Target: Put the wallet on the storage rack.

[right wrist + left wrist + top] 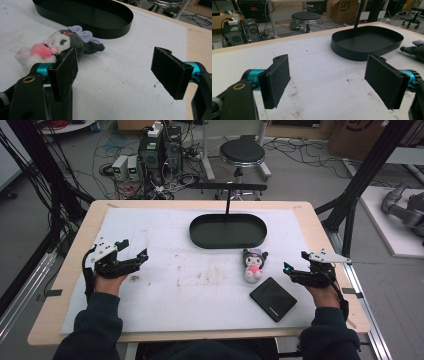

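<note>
Right gripper [295, 268]: jaws spread, nothing between; plush [254, 263] just beside.
Left gripper [132, 254]: jaws spread, idle.
Advice: straddle plush's body, clamp, lift toward tray [228, 242].

Even, diffuse indoor light from overhead; no hard shadows. The white mat [200, 270] reads bright but not blown out. The black tray [227, 231] shows a faint sheen on its inner wall and casts a soft, short shadow. High view is slightly soft and low in detail, background cables smeared. Both gripper views are sharp near the pads, softer towards the far background, with mild wide-angle stretch at the edges.
</note>
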`<state>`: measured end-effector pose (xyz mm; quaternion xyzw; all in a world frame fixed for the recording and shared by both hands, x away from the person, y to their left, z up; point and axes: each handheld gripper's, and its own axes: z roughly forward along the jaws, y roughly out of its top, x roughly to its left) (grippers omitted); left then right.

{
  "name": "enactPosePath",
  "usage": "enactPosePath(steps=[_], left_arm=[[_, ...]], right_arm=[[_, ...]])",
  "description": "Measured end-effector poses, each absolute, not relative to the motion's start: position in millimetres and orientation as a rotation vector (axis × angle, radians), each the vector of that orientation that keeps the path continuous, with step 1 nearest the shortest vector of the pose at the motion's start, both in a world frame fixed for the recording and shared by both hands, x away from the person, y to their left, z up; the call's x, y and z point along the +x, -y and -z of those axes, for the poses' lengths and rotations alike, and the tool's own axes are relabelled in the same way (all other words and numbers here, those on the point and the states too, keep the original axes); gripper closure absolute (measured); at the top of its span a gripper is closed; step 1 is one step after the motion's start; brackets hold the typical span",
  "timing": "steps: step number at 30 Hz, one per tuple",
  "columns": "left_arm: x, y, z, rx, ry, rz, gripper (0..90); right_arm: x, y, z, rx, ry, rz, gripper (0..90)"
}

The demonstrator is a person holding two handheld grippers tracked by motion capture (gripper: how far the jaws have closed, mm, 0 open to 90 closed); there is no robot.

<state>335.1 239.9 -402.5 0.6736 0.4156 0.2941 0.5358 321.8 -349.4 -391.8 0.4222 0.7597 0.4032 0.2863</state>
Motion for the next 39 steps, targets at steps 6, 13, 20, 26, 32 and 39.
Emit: enactPosePath(steps=[6,13,20,26,32,39], left_arm=[[337,-239,405,1.603,-1.007,-0.705,20.6],[337,-237,405,1.615,-0.993,-0.702,20.9],[338,-240,406,1.617,-0.999,-0.687,20.9],[337,-238,406,1.623,-0.993,-0.678,21.1],[337,-236,407,1.636,-0.992,-0.673,22.6],[339,-236,408,1.654,-0.992,-0.67,22.9]], right_arm=[[319,347,393,1.09,-2.068,-1.063,22.1],[313,340,395,1.052,-2.134,-1.051,22.2],[314,335,398,1.049,-2.189,-1.067,27.1],[300,332,392,1.042,-2.207,-1.054,30.1],[294,336,401,1.056,-2.307,-1.018,33.6],[307,334,427,1.14,-2.458,-1.023,35.8]])
